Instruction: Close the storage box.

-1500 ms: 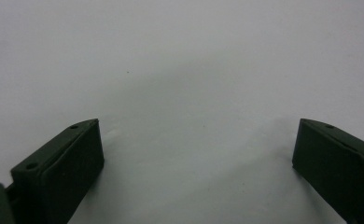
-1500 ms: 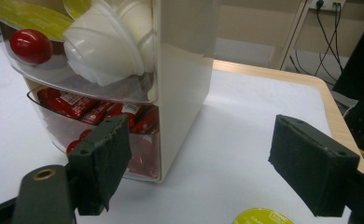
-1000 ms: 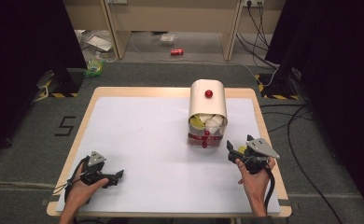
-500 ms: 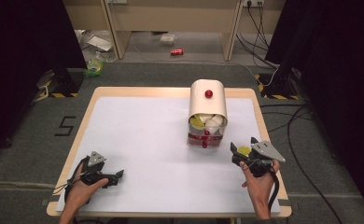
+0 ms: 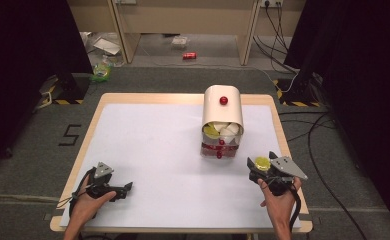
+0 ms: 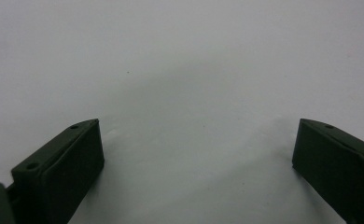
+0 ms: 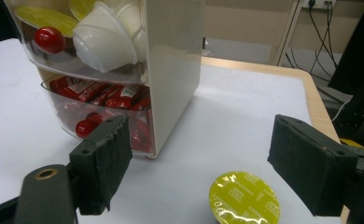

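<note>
Lying on the counter [image 5: 148,145] between the wide-apart right tongs [image 7: 199,158], a yellow capsule [image 7: 244,197]; dispenser [image 7: 124,70] ahead; left tongs [image 6: 194,158] gape empty.

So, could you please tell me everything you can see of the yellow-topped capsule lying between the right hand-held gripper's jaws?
The capsule is a small round pod with a shiny, crinkled yellow foil lid bearing faint print. It lies foil-up on the white table, its body hidden beneath the lid. It sits between the open jaws of the right hand-held gripper, nearer the right jaw, and neither jaw touches it. The cream drawer dispenser stands beyond it, apart. In the high view it shows as a yellow disc.
</note>
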Demonstrator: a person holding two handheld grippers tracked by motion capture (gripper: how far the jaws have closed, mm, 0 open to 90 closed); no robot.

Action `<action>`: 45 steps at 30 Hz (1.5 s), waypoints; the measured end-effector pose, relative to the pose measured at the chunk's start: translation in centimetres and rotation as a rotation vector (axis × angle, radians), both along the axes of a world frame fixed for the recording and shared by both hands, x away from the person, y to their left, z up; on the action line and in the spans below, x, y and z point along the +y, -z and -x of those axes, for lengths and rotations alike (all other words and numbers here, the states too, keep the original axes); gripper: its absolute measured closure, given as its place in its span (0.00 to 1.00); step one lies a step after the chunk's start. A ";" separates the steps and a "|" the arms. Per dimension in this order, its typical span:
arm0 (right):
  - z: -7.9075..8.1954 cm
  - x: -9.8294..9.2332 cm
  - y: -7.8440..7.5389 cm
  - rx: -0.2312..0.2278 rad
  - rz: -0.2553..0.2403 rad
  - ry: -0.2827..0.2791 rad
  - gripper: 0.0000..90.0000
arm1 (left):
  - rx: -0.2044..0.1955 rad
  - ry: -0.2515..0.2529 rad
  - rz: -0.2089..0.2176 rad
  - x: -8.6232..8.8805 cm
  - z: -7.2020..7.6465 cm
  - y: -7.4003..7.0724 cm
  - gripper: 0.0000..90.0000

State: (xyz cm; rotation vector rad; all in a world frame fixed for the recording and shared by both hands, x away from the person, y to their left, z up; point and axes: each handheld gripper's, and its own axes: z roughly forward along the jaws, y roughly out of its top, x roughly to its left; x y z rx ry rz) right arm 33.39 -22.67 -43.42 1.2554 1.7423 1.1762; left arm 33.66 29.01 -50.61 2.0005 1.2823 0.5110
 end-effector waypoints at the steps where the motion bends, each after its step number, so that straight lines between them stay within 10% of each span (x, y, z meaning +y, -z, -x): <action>1: 0.0 0.0 0.0 0.000 0.000 0.000 0.24 | 0.000 0.000 0.000 0.0 0.0 0.0 0.01; 45: 4.0 -0.1 1.4 0.055 0.028 -0.072 0.24 | 0.000 0.000 -0.002 0.0 0.0 0.0 0.01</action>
